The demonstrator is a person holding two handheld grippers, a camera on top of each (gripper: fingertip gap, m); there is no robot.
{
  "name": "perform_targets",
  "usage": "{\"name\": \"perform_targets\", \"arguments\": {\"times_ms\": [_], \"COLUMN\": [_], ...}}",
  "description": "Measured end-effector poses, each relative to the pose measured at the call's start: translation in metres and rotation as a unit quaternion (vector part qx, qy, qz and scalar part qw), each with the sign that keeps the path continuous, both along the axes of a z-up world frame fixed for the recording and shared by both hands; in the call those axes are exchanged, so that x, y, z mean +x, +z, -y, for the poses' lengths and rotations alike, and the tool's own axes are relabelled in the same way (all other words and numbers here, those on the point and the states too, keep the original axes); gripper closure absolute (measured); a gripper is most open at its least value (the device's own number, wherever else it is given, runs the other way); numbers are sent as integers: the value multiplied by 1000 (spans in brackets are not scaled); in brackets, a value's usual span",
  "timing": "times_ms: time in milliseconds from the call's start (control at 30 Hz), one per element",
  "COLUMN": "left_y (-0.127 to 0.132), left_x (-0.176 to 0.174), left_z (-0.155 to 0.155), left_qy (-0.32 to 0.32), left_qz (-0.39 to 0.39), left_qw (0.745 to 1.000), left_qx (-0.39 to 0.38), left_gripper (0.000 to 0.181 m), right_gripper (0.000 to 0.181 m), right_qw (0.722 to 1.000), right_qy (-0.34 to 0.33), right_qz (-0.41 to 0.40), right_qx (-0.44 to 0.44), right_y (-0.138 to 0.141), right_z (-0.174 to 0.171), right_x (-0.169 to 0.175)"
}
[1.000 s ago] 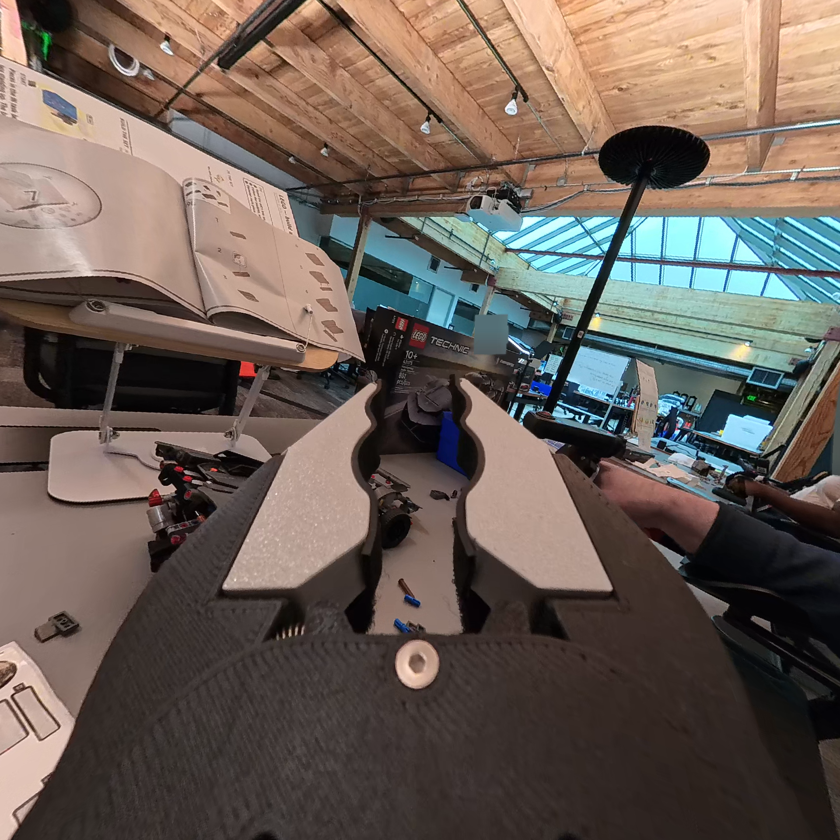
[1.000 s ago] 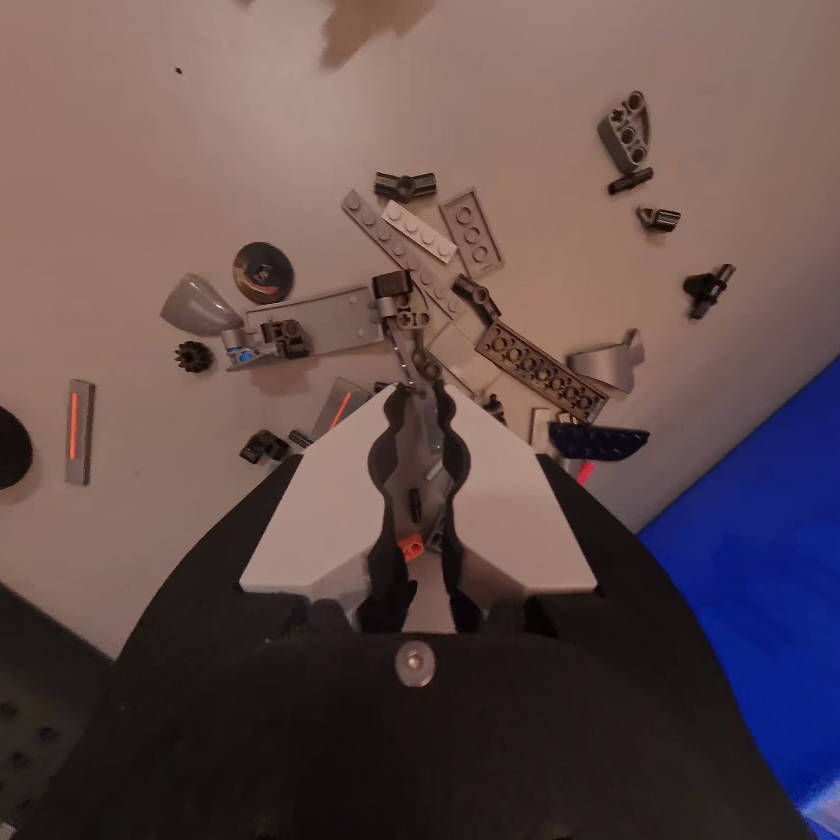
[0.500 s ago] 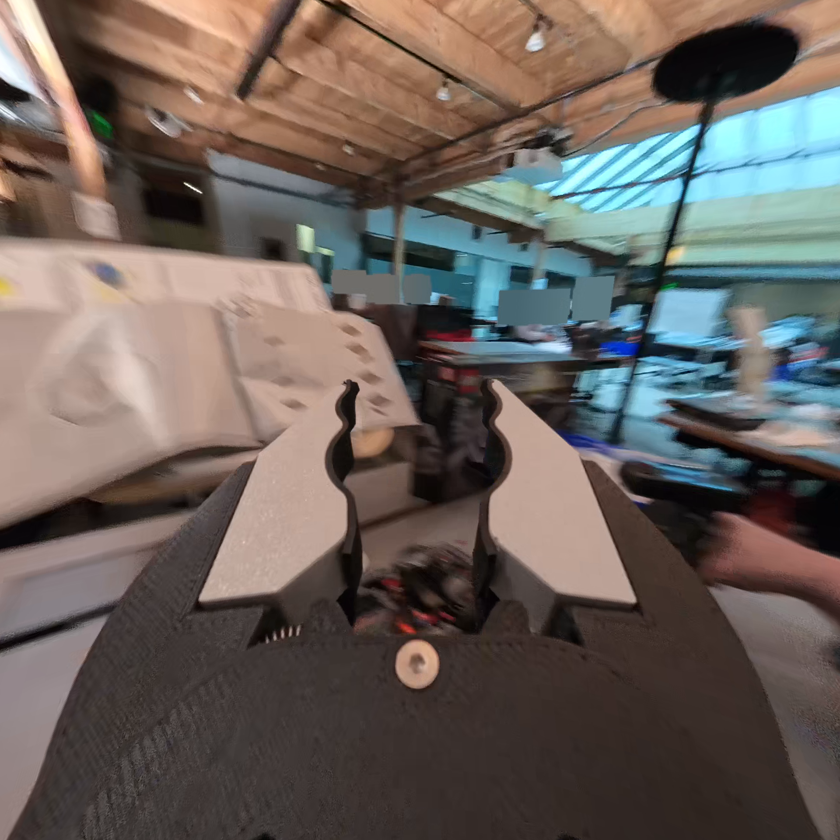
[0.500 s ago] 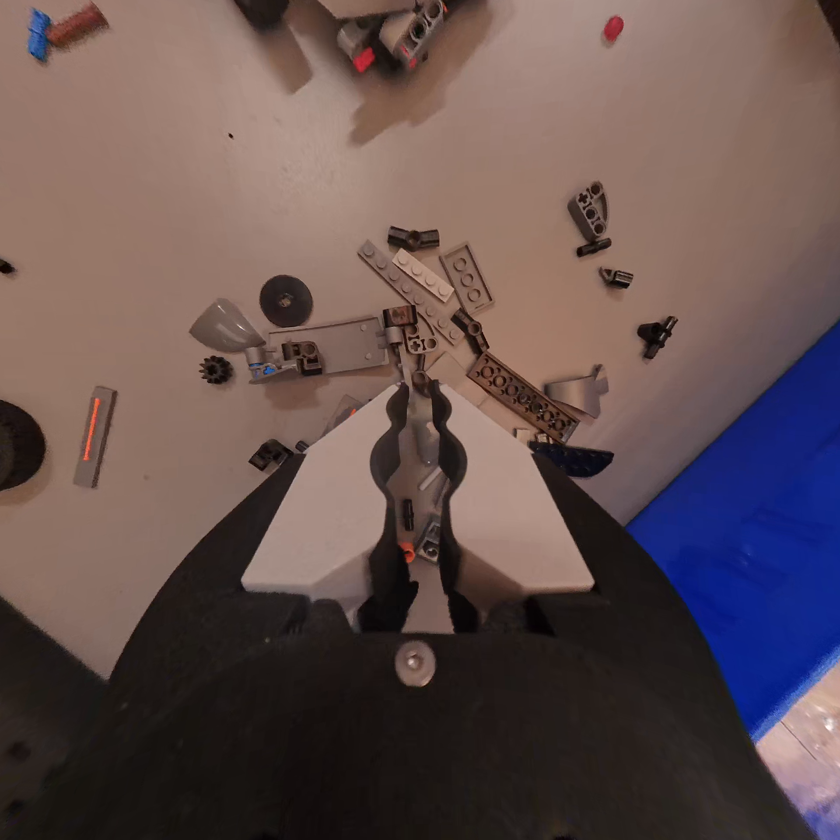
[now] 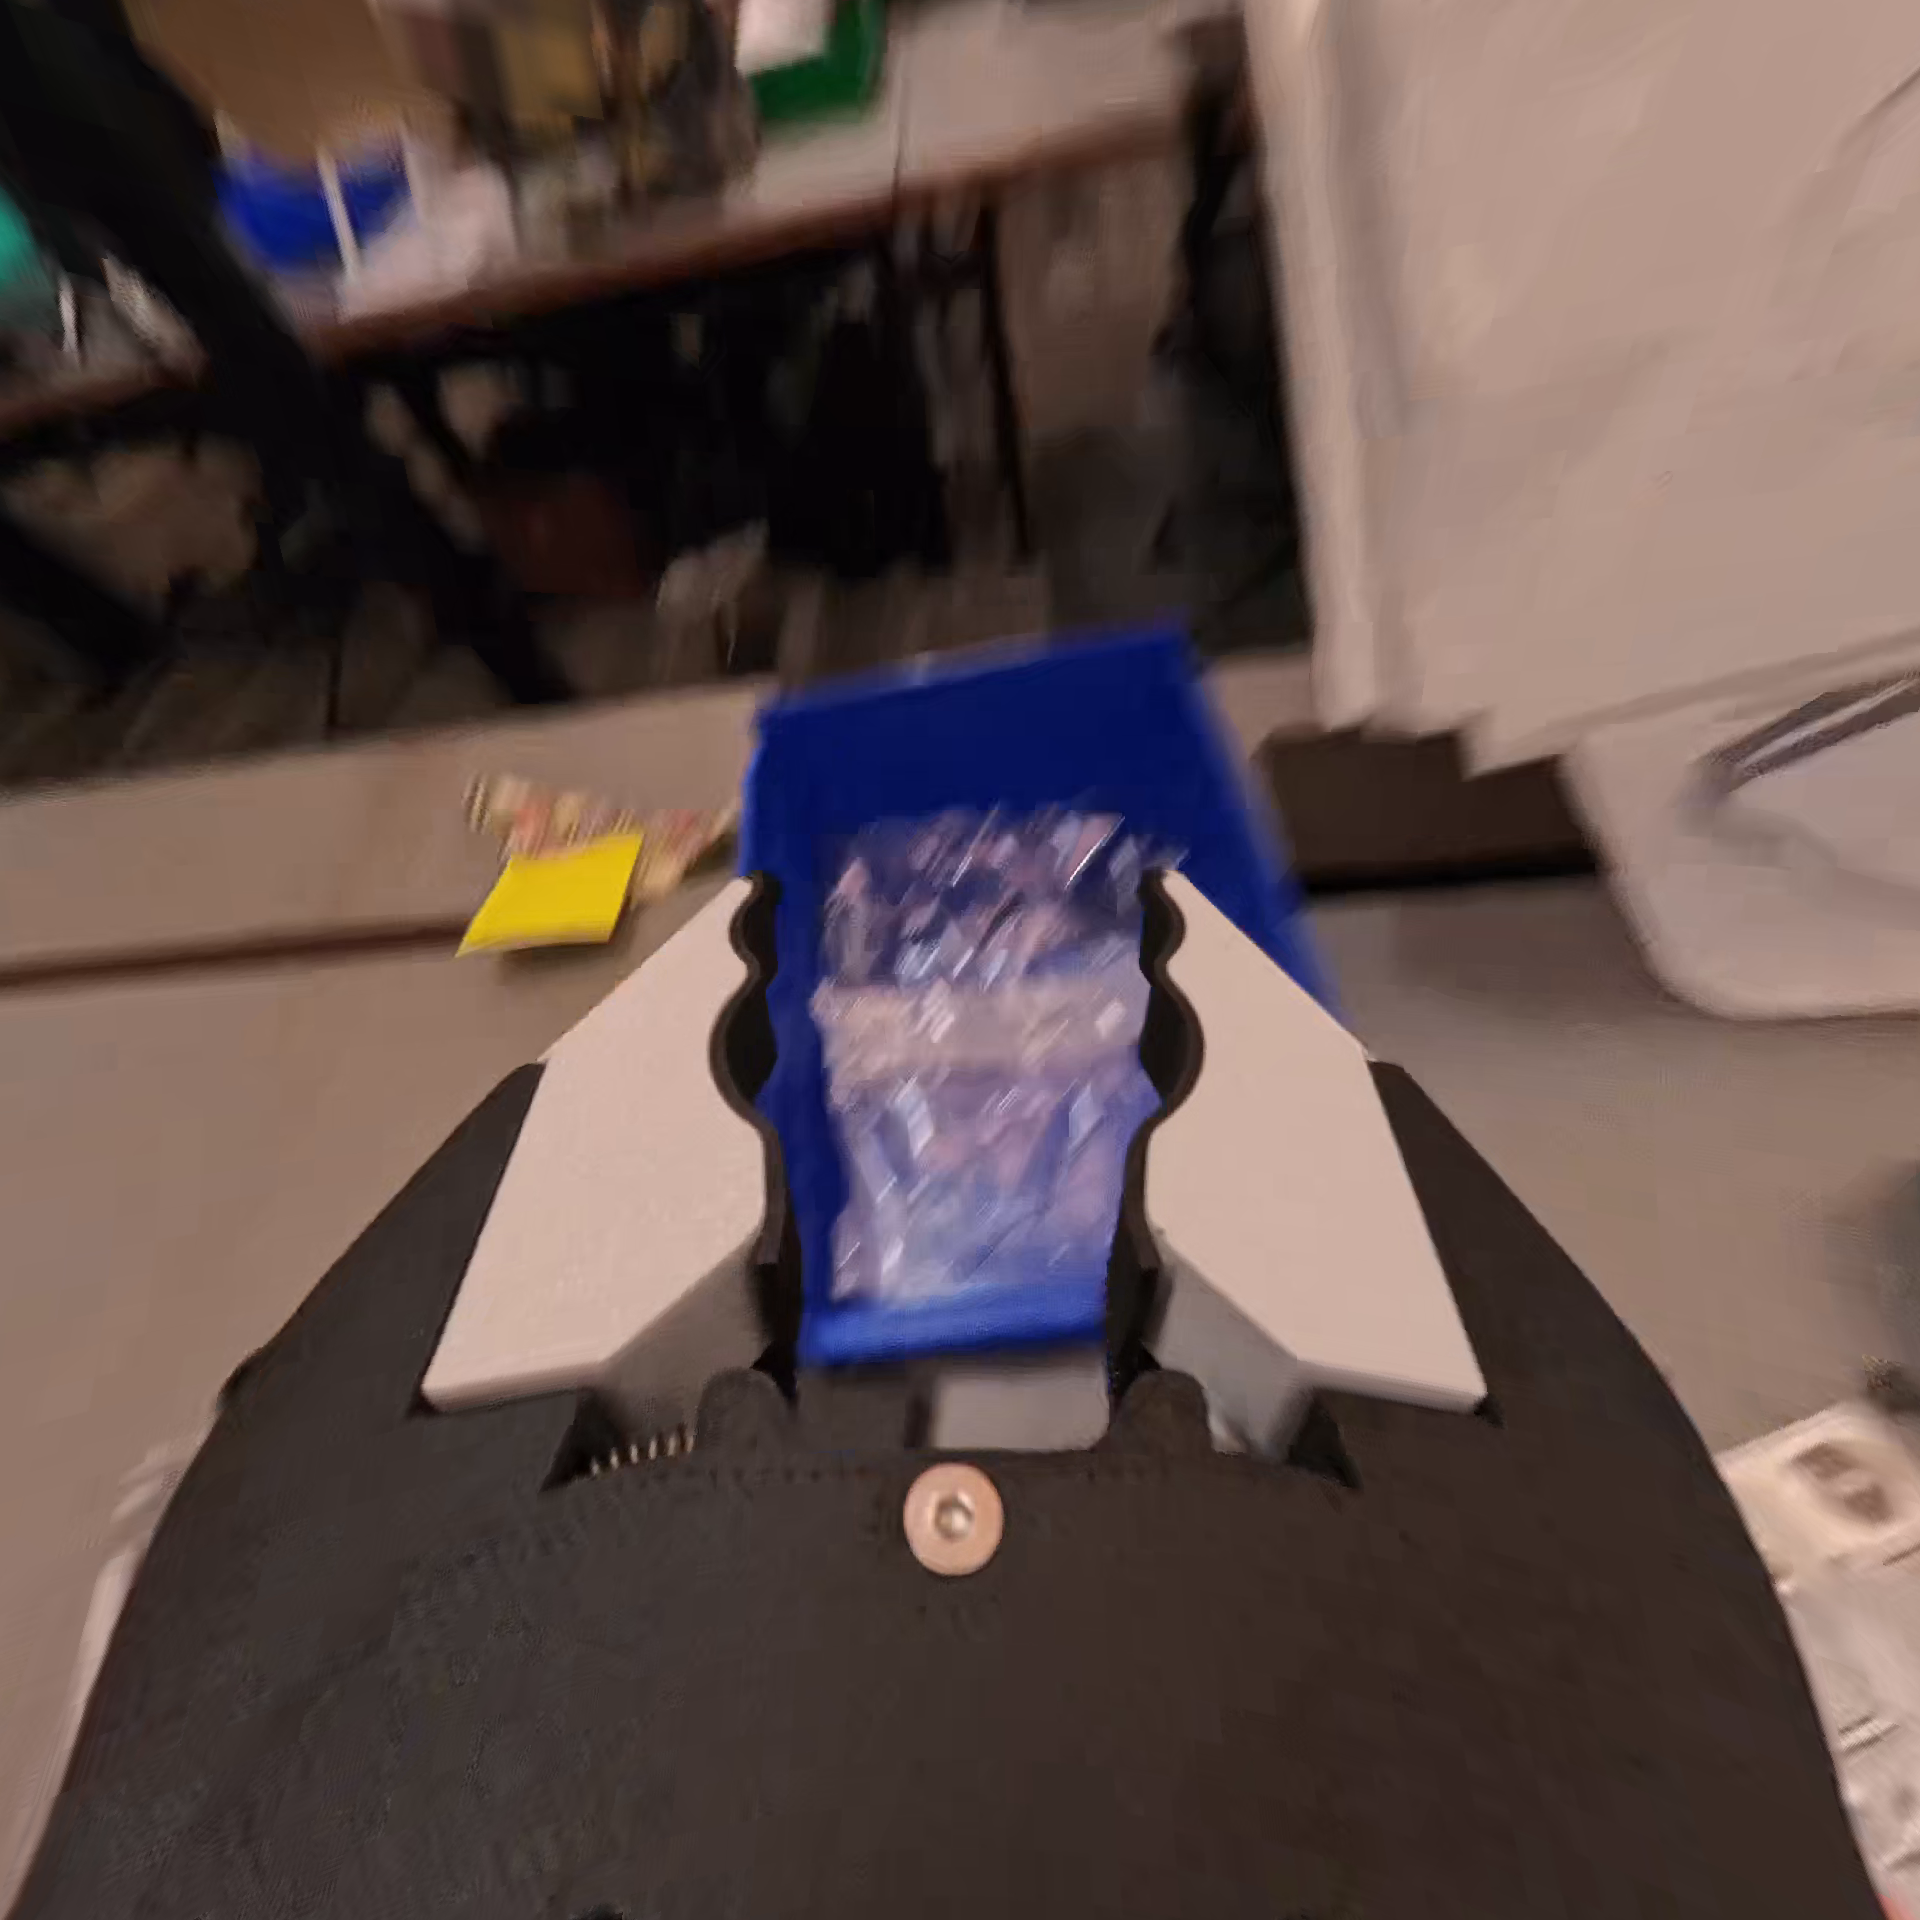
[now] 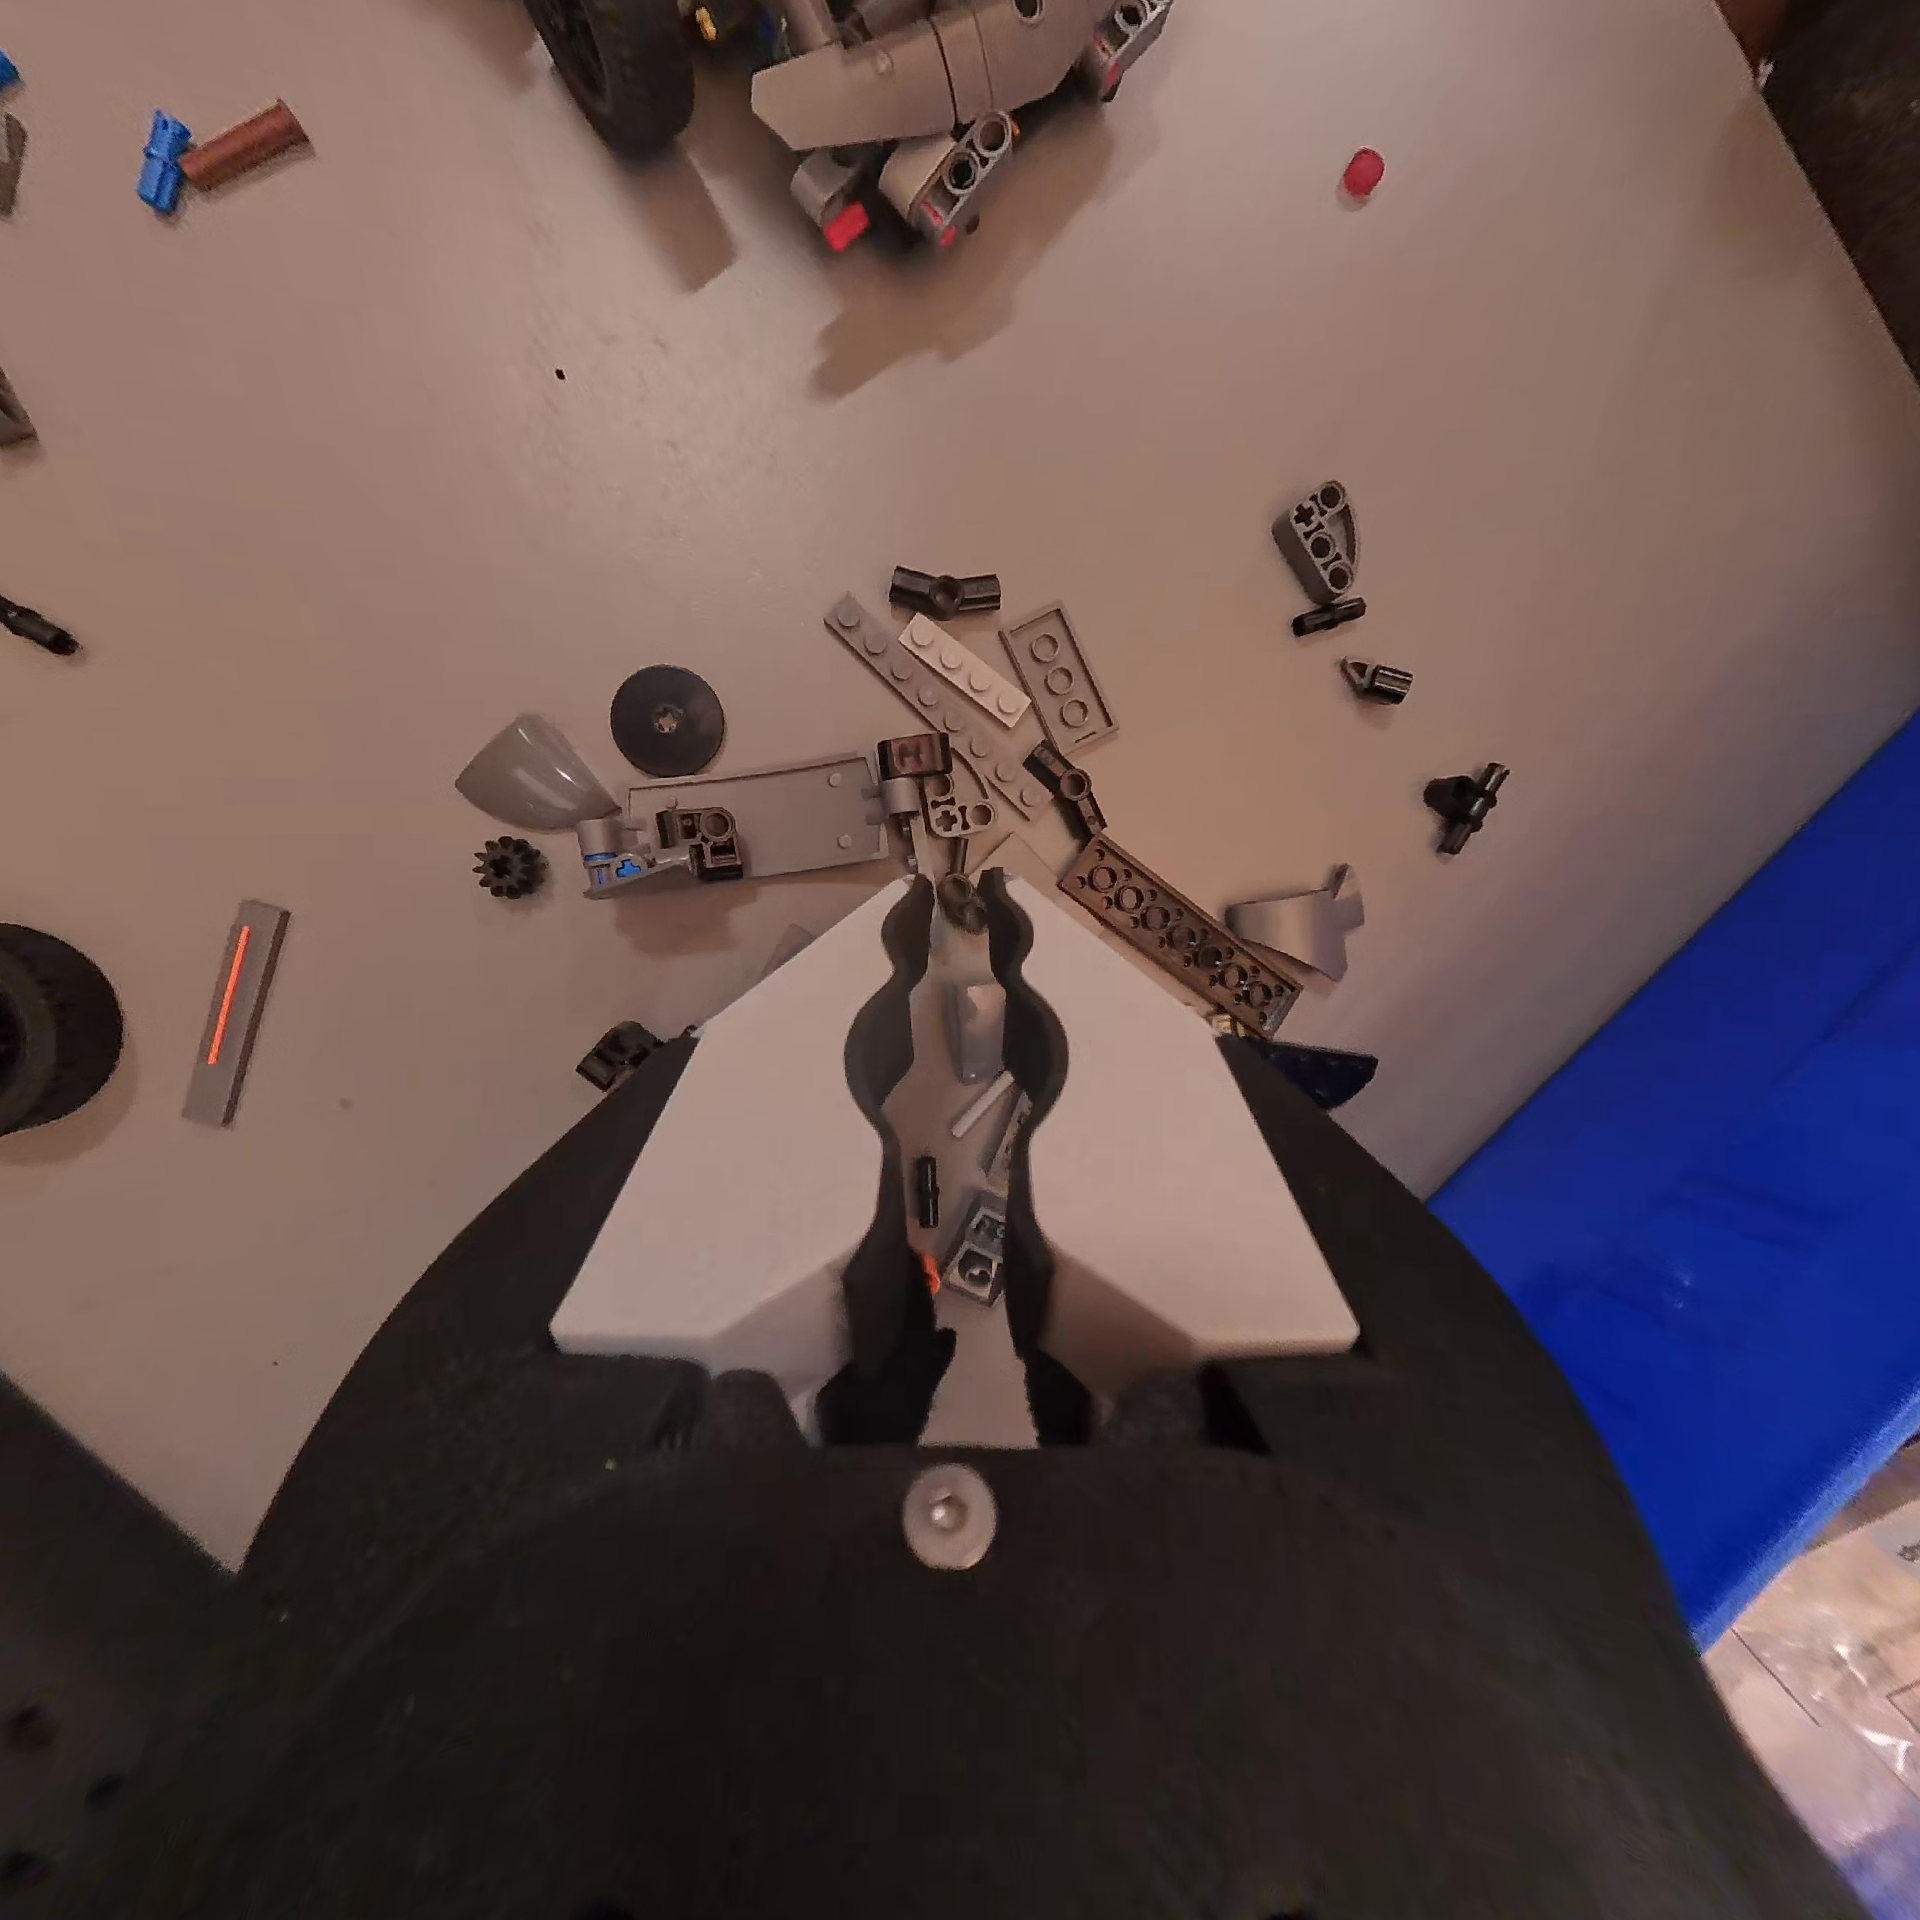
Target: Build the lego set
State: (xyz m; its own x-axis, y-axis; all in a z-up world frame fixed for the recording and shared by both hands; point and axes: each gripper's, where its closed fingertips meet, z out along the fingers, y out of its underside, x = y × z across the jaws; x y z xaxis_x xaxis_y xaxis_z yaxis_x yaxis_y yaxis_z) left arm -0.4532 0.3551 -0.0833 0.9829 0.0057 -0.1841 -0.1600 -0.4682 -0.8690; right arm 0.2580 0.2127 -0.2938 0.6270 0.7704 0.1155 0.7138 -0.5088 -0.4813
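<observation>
Bricks [image 6: 1179, 925] lie scattered on the worktop [image 6: 1143, 395] just beyond your right tongs [image 6: 954, 883], which are nearly clenched around a small dark connector at their tips. Your left tongs [image 5: 956, 883] are spread wide, holding nothing, framing the blue bin [image 5: 977, 717] of blurred clear bags.

Loose grey and black lego pieces [image 6: 966, 717] lie scattered flat on the tabletop [image 6: 1195, 395]. A half-built grey model [image 6: 914, 94] with a black wheel sits at the far edge. A small grey piece [image 6: 948, 902] is pinched at the right hand-held gripper [image 6: 954, 883] tips.
</observation>
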Motion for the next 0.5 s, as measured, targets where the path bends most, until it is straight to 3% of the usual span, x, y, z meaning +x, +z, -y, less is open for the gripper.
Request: {"name": "perform_targets", "arguments": {"times_ms": [133, 200, 267, 400, 500], "left_y": [-84, -125, -160, -185, -195], "left_x": [-83, -84, -94, -109, -106], "left_z": [12, 14, 19, 15, 8], "left_qy": [55, 23, 31, 46, 36], "left_qz": [3, 61, 60, 0, 30], "left_qw": [991, 983, 971, 967, 966], "left_qx": [-120, -170, -228, -252, -253], "left_gripper": [111, 124, 127, 141, 150], "right_gripper": [172, 172, 173, 175, 174], "right_qw": [1000, 999, 999, 998, 997], "right_qy": [13, 25, 35, 46, 47], "right_qz": [21, 32, 28, 29, 33], "right_qx": [13, 22, 26, 44, 51], "right_y": [-6, -9, -11, -10, -10], "right_z": [-3, -4, -4, -8, -10], "right_x": [1, 0, -4, -4, -2]}}
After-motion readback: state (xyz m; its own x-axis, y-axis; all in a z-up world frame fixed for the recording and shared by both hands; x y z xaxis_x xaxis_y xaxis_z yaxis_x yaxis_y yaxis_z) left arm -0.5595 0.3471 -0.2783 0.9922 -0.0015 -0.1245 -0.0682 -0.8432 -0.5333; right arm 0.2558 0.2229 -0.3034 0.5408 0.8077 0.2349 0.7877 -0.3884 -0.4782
